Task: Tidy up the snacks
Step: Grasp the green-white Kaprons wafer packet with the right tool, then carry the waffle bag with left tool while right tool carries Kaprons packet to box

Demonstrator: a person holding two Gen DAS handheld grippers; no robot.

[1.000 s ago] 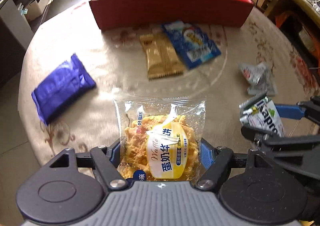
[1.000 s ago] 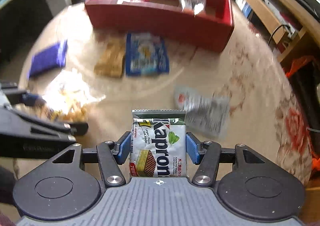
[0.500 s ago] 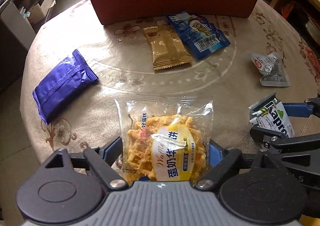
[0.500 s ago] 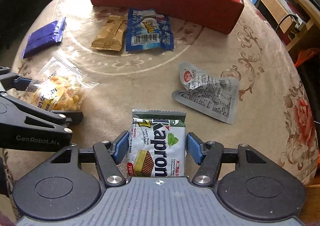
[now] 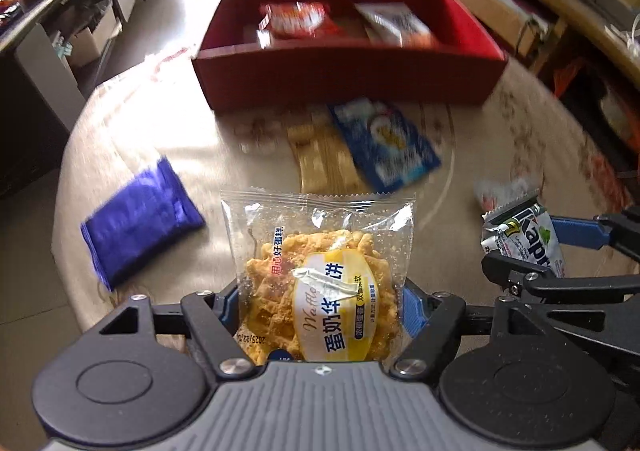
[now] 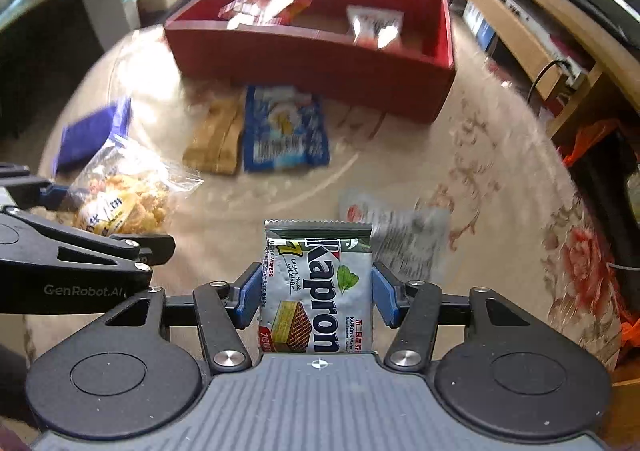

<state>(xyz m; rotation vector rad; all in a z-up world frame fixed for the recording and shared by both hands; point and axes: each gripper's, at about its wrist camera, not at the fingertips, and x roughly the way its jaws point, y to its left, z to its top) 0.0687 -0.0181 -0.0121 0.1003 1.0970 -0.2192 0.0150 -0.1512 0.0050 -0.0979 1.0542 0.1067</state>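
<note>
My left gripper (image 5: 320,307) is shut on a clear waffle snack bag (image 5: 320,267) with a yellow label, held above the table. My right gripper (image 6: 316,299) is shut on a Kapron wafer packet (image 6: 316,291), also held up. Each packet shows in the other view: the wafer packet (image 5: 524,239) at the right, the waffle bag (image 6: 120,195) at the left. The red box (image 5: 348,71) stands at the far side of the table and holds a red packet (image 5: 296,17) and a white packet (image 5: 394,23).
On the round patterned table lie a purple packet (image 5: 136,223), a gold packet (image 5: 324,159), a blue packet (image 5: 384,139) and a crumpled silver packet (image 6: 396,227). Shelves and boxes stand beyond the table edge.
Both grippers have lifted with their packets and tilted toward the red box, whose inside now shows more. The views are blurred by motion.
</note>
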